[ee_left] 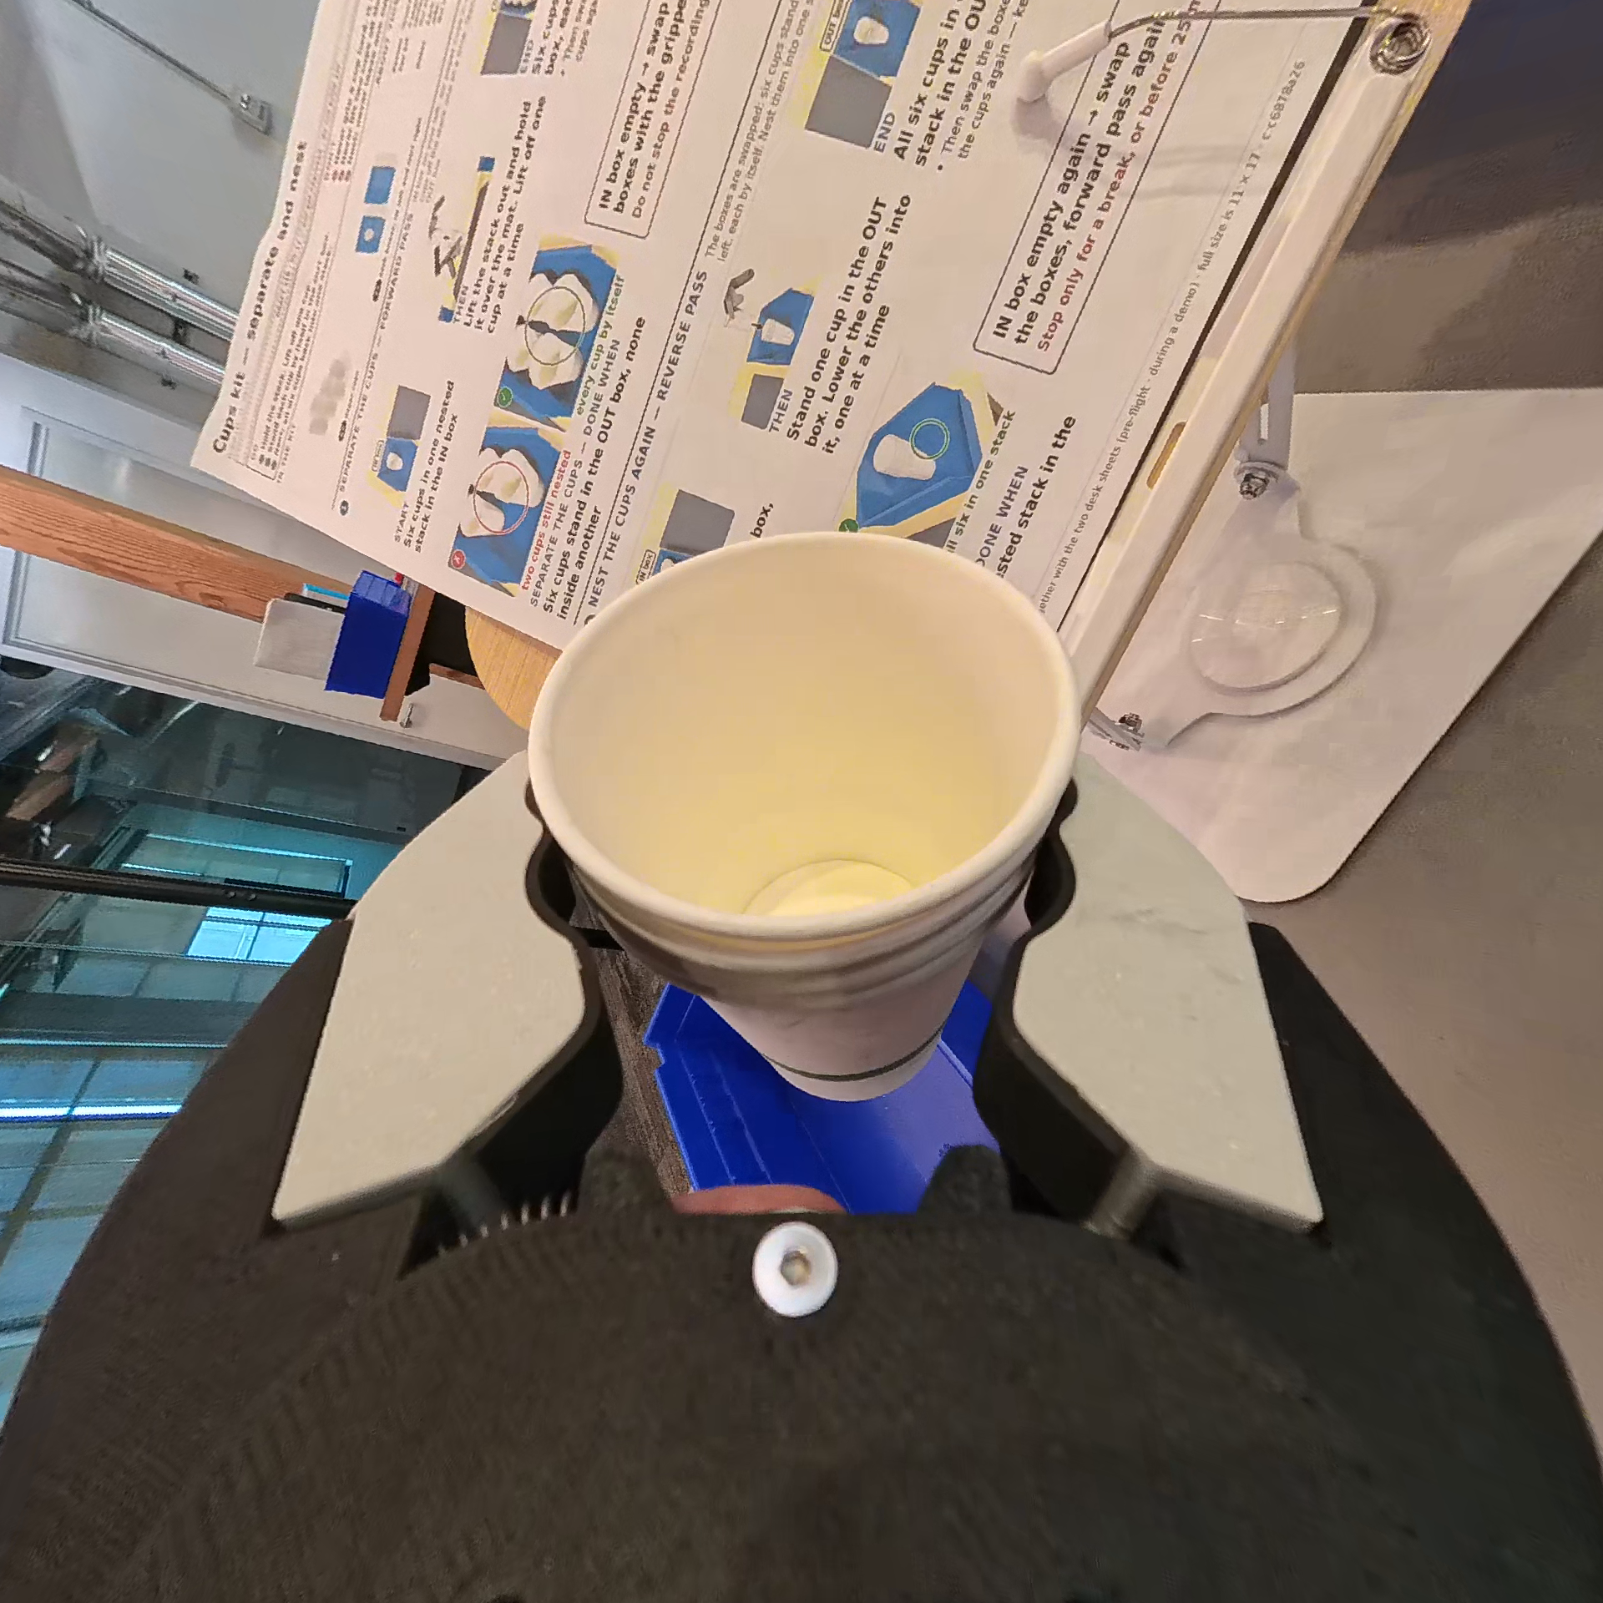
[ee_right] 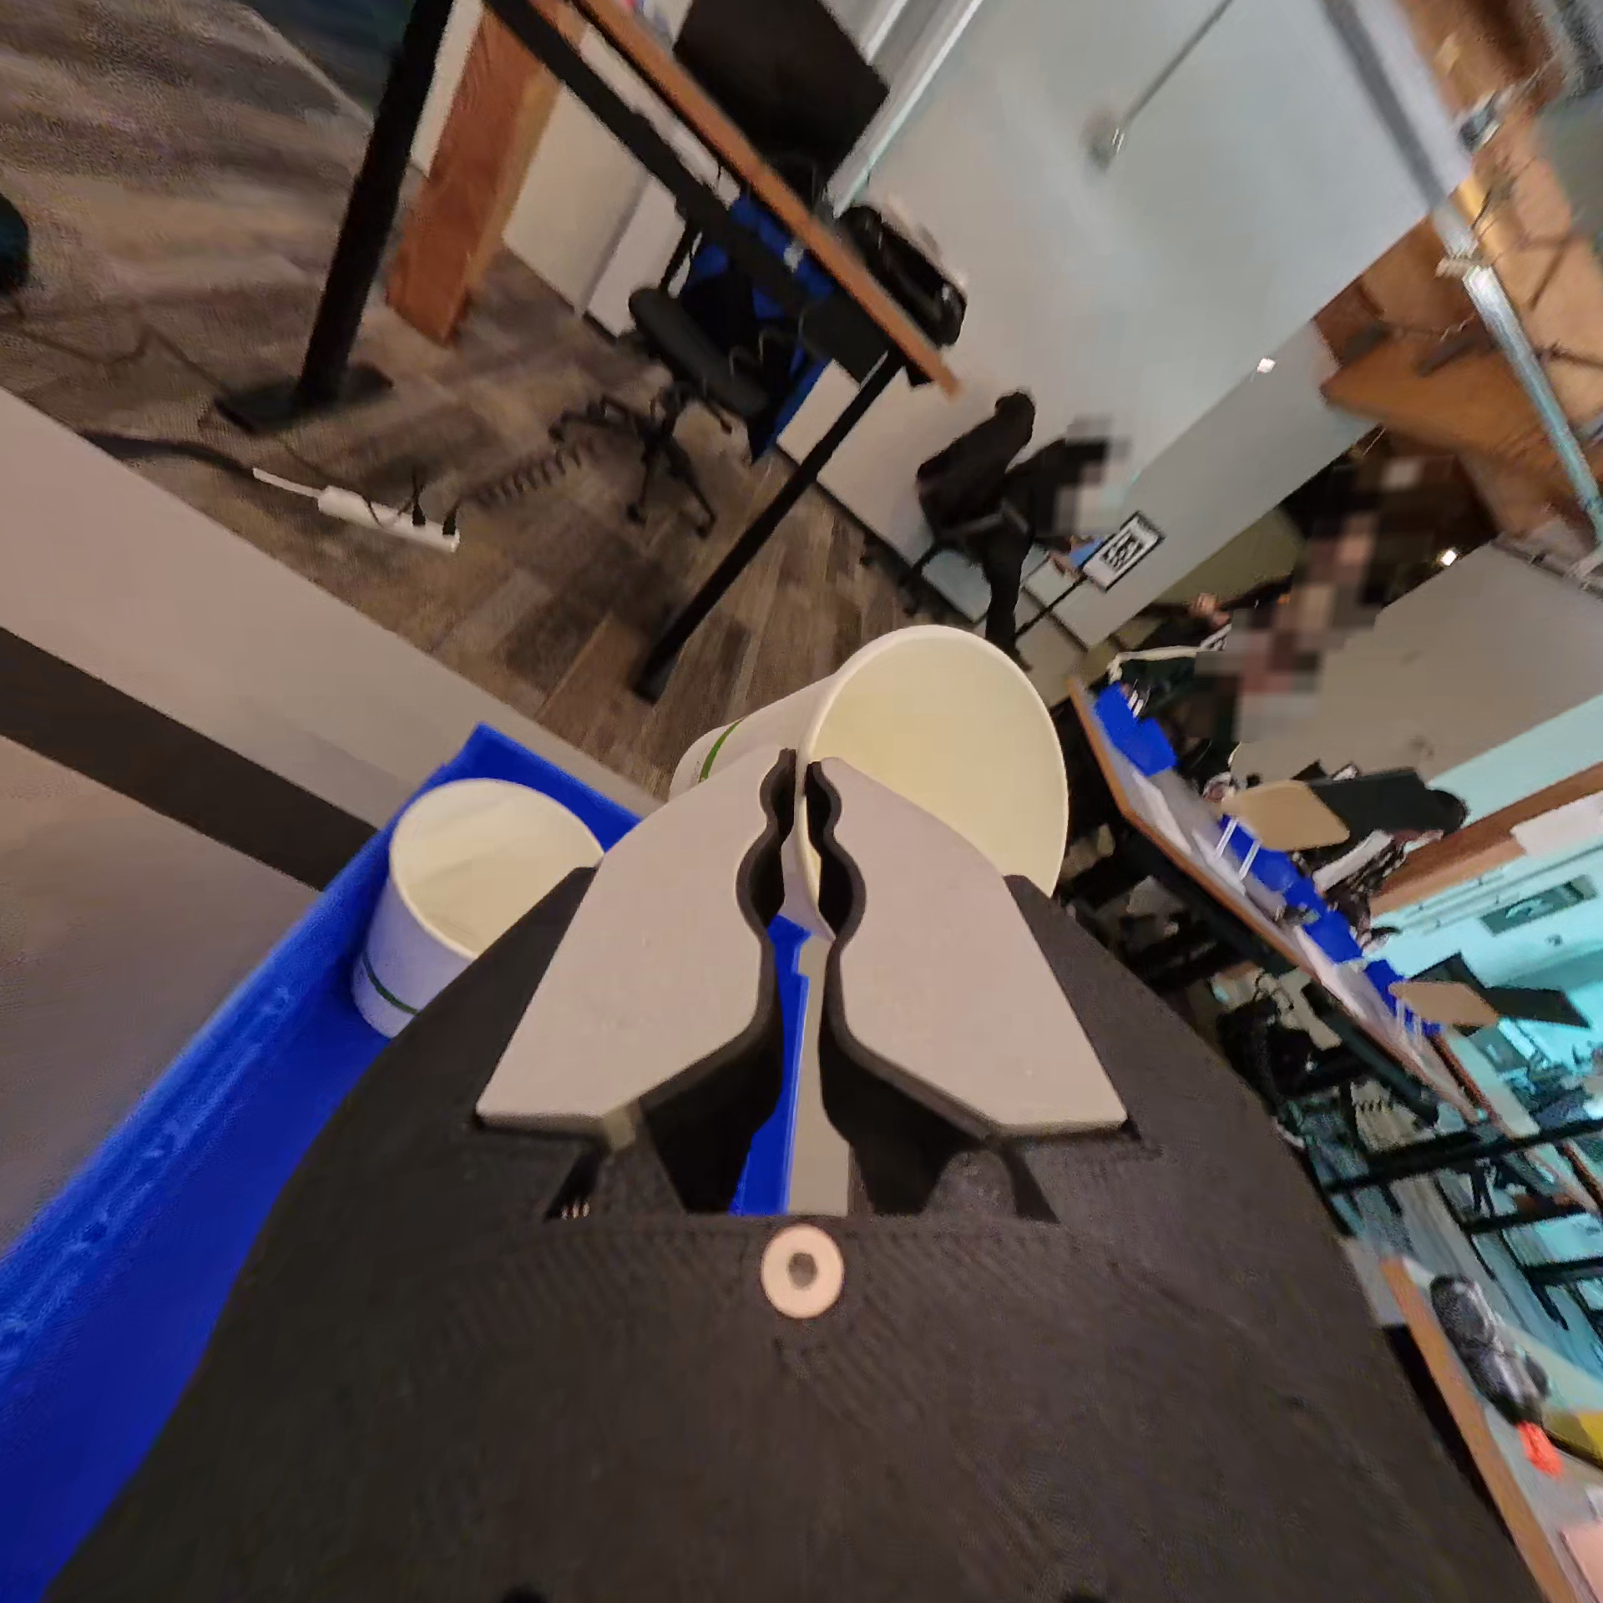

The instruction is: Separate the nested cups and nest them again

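While the left gripper point(ee_left: 798, 859) clamps the nested paper cup stack point(ee_left: 807, 867) steady, the right gripper point(ee_right: 802, 833) pinches a single cup's wall point(ee_right: 937, 763), probably bound for the blue bin point(ee_right: 217, 1084) at eight o'clock.

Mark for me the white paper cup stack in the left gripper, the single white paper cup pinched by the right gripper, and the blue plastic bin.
white paper cup stack point(ee_left: 807, 763): left wrist view, inner wall.
single white paper cup point(ee_right: 945, 763): right wrist view, inside.
blue plastic bin point(ee_right: 156, 1171): right wrist view, side wall.
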`<state>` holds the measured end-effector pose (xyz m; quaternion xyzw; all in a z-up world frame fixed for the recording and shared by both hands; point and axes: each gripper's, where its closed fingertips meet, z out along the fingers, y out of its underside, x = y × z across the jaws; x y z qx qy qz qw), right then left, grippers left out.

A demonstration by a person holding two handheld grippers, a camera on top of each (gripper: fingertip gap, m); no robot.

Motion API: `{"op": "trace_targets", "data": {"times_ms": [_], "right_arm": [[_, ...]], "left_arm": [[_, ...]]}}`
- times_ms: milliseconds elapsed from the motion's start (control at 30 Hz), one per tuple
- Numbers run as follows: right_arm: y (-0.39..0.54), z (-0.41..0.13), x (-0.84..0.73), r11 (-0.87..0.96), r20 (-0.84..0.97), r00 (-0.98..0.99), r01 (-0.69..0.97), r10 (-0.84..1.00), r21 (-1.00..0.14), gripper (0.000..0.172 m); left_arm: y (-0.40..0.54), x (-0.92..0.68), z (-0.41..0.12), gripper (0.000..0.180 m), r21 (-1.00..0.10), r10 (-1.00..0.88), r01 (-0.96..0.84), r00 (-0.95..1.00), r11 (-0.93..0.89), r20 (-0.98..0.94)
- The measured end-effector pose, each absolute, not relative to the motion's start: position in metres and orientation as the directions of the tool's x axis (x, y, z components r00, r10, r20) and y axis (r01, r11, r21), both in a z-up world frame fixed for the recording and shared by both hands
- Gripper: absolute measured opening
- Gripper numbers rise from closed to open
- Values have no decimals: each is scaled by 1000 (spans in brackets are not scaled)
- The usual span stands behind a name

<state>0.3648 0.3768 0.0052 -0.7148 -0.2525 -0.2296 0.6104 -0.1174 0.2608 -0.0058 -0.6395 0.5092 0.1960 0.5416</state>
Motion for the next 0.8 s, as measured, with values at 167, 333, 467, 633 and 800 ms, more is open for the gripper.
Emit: {"op": "trace_targets", "data": {"times_ms": [167, 333, 467, 633, 800], "right_arm": [[399, -41, 388, -254, 609, 782, 620, 130, -742, 3], [410, -75, 398, -359, 606, 772, 629, 189, -689, 3], [415, -101, 403, -436, 586, 772, 629, 247, -644, 3], [417, -123, 404, -492, 561, 770, 631, 303, -600, 3], [420, -138, 402, -521, 550, 762, 641, 342, -563, 3]], "left_arm": [[261, -119, -5, 104, -496, -439, -862, 408, 103, -800], [262, -121, -6, 103, -496, -441, -862, 408, 102, -799], [262, -120, -6, 104, -495, -442, -863, 406, 102, -800], [262, -120, -7, 104, -492, -443, -865, 404, 100, -800], [263, -119, -9, 104, -489, -446, -867, 400, 99, -801]]}}
